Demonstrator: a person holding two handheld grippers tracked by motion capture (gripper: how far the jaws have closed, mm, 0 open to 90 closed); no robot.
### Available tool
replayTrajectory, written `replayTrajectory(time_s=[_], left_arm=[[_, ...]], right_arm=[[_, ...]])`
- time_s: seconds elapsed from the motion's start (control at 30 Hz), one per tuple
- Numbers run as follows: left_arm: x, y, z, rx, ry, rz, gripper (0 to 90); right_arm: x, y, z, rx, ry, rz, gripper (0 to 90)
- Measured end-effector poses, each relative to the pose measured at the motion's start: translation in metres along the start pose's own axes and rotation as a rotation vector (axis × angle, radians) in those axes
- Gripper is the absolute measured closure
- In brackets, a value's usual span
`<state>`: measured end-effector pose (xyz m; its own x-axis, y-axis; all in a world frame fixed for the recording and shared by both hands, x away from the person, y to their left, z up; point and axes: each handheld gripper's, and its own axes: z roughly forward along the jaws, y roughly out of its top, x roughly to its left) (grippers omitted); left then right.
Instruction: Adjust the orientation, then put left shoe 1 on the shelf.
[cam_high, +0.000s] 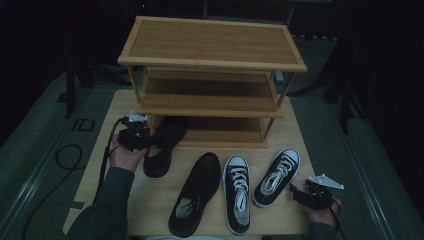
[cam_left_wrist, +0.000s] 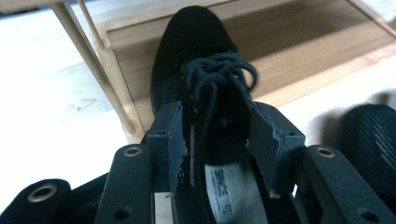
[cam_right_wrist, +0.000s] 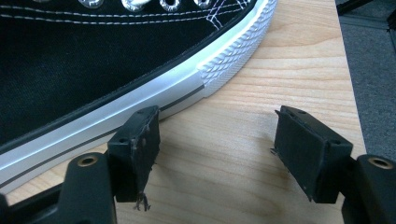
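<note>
On the table (cam_high: 295, 220): four shoes, perhaps two pairs.

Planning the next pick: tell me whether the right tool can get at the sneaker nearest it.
Probably yes: the right tool stands open beside the black-and-white sneaker, on bare table, with nothing between them.

At left centre of the frame, our left gripper (cam_high: 145, 140) meets a black shoe (cam_high: 164, 146) whose toe lies under the wooden rack (cam_high: 212, 65); our right gripper (cam_high: 295, 191) waits lower right.
</note>
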<state>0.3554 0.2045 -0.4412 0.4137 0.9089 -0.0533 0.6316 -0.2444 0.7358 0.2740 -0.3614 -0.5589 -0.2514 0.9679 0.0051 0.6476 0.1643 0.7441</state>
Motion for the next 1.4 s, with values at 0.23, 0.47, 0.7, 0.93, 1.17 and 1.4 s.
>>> replayTrajectory(time_s=[0.23,0.47,0.7,0.93,1.17,1.4], left_arm=[[0.001,-0.015,-0.025,-0.031,-0.042,0.028,53.7],[-0.003,-0.035,-0.040,-0.045,-0.086,0.062,53.2],[-0.014,-0.047,-0.053,-0.046,-0.096,0.094,61.0],[-0.016,-0.063,-0.059,-0.029,-0.106,0.096,85.4],[-0.013,-0.083,-0.053,0.014,-0.099,0.076,90.0],[-0.015,-0.099,-0.030,0.077,-0.104,0.073,90.0]], right_arm=[[0.000,0.000,0.000,0.000,0.000,-0.001,30.5],[0.000,0.000,0.000,0.001,0.000,-0.001,30.5],[0.000,0.000,0.000,0.001,0.000,-0.001,30.5],[0.001,-0.001,-0.001,0.002,0.006,-0.008,30.0],[0.001,-0.001,-0.001,0.002,0.006,-0.009,30.0],[0.001,-0.001,-0.001,0.002,0.009,-0.013,29.6]])
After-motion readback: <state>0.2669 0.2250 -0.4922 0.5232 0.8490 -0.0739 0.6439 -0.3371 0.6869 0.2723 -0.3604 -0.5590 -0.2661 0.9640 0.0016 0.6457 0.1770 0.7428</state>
